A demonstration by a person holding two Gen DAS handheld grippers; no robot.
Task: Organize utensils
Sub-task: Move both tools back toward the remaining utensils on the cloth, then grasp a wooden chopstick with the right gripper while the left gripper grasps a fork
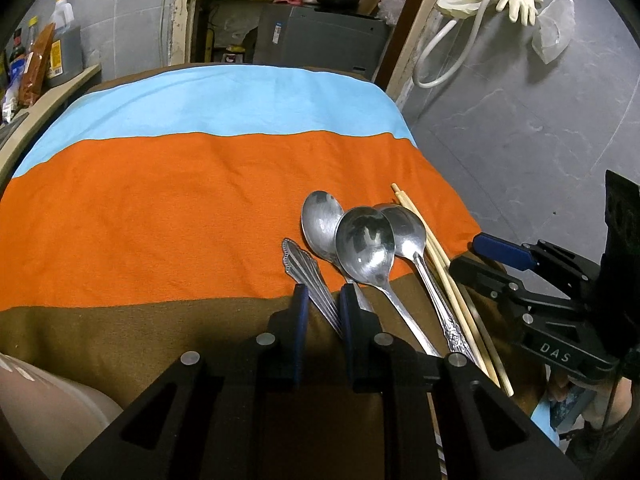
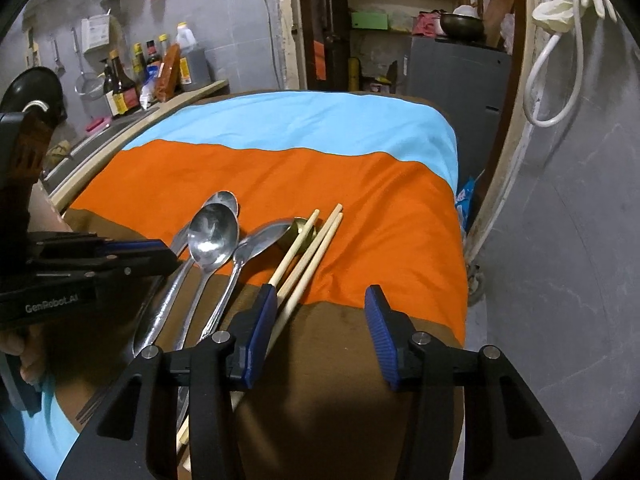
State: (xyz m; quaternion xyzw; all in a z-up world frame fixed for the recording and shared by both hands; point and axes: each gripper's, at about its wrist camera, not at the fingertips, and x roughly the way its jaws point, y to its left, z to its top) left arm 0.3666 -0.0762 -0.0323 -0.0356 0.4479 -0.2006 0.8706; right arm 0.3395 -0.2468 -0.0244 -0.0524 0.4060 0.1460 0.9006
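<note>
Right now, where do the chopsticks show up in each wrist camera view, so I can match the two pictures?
Left wrist: chopsticks lie right of centre, running from the orange stripe down toward the bottom, just right of the spoons.
Right wrist: chopsticks lie at centre, angled up to the right, beside the right tool's left finger.
Shared landmark: the spoons, directly left of them in both.

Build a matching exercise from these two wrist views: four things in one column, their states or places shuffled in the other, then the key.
Things
1. left claw
2. right claw
3. chopsticks
4. rubber gloves

States or places
A. hanging on the wall
B. open, gripping nothing
C. shut on the fork, at its handle
D. lying on the striped cloth, right of the spoons

Pairs: 1-C, 2-B, 3-D, 4-A
</note>
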